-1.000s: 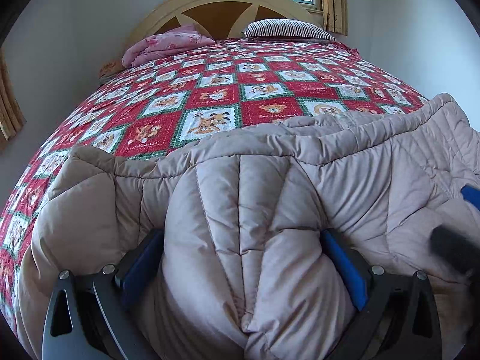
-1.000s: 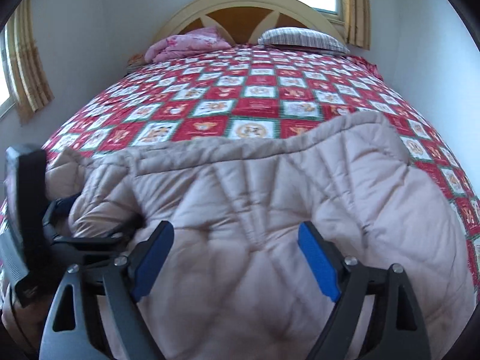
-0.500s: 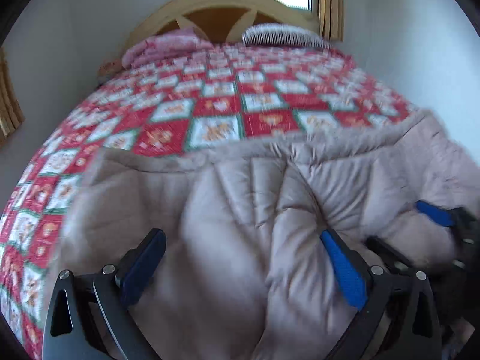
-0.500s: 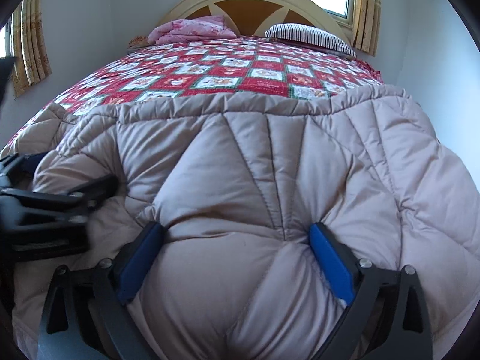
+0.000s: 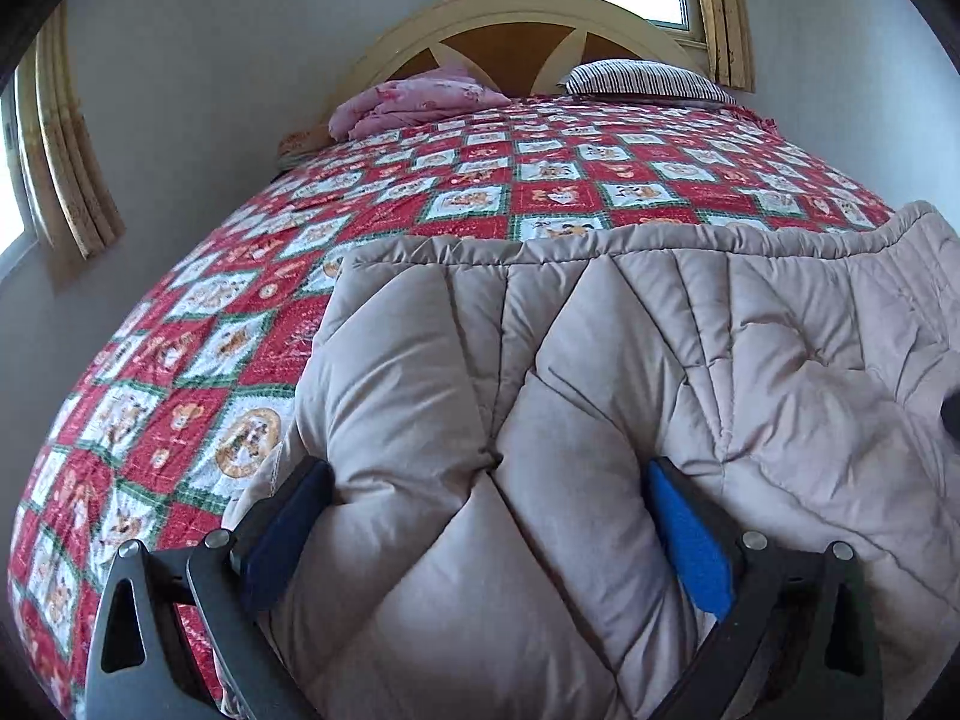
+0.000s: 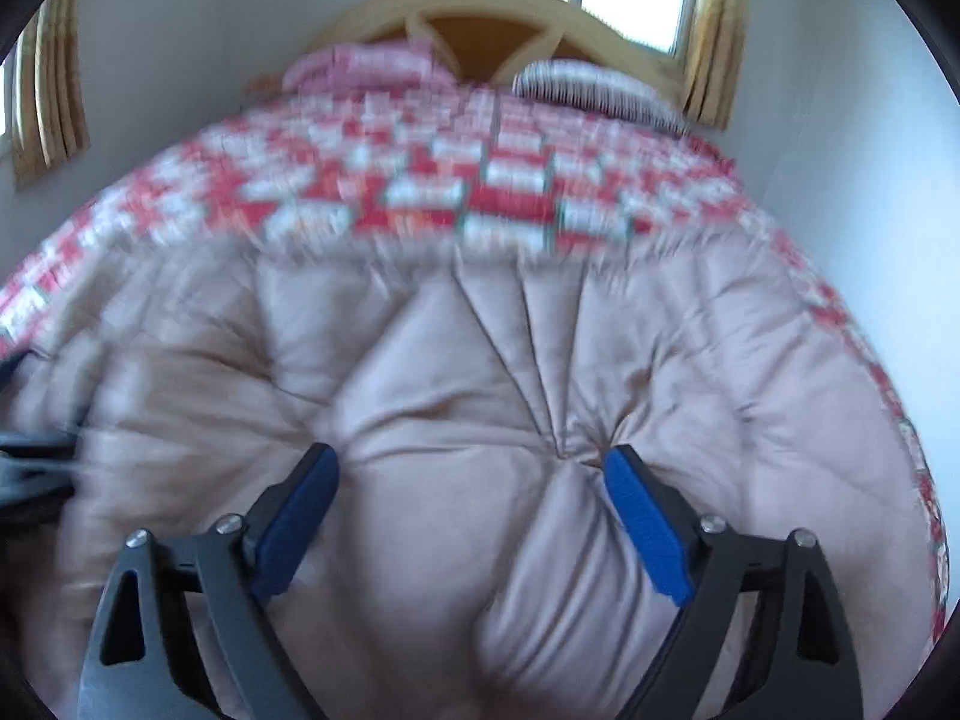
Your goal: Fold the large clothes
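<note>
**Beige coat, fold under way**

Beige padded coat [image 5: 600, 372] is lying bunched at the foot of the bed [image 5: 252, 300]. We are pinching its padding in both the left gripper [image 5: 489, 516] and right gripper [image 6: 471, 516] jaws; squaring and flattening seem left.

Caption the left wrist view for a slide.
Left hand-held gripper pinching a bulge of puffy beige quilted coat on the red patchwork bedspread.
</note>
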